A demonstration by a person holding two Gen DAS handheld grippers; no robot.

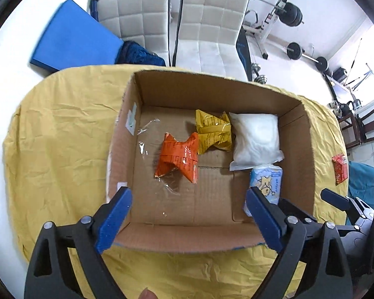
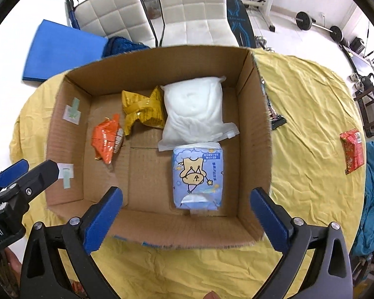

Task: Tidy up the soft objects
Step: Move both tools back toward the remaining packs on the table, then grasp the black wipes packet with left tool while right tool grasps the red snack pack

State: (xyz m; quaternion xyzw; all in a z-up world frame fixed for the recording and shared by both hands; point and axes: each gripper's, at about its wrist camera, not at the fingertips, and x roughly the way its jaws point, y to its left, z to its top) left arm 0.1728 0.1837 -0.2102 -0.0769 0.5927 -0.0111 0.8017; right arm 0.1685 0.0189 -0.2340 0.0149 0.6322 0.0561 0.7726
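Note:
An open cardboard box [image 1: 296, 129] [image 2: 256, 134] stands on a yellow cloth. Inside lie an orange snack bag [image 1: 178, 158] [image 2: 106, 139], a yellow snack bag [image 1: 213, 130] [image 2: 143, 111], a white soft pack [image 1: 255, 138] [image 2: 195, 109] and a blue tissue pack with a cartoon [image 1: 266, 180] [image 2: 197, 177]. My left gripper [image 1: 188, 206] is open and empty above the box's near edge. My right gripper [image 2: 187, 206] is open and empty above the near edge, just in front of the tissue pack. A red packet [image 1: 340, 169] [image 2: 352, 150] lies on the cloth right of the box.
A dark packet [image 2: 275, 117] lies against the box's right outer wall. Two white chairs [image 1: 177, 22] [image 2: 162, 10] stand behind the table, with a blue mat [image 1: 74, 35] on the floor to the left. Gym weights [image 1: 291, 15] stand at the back right.

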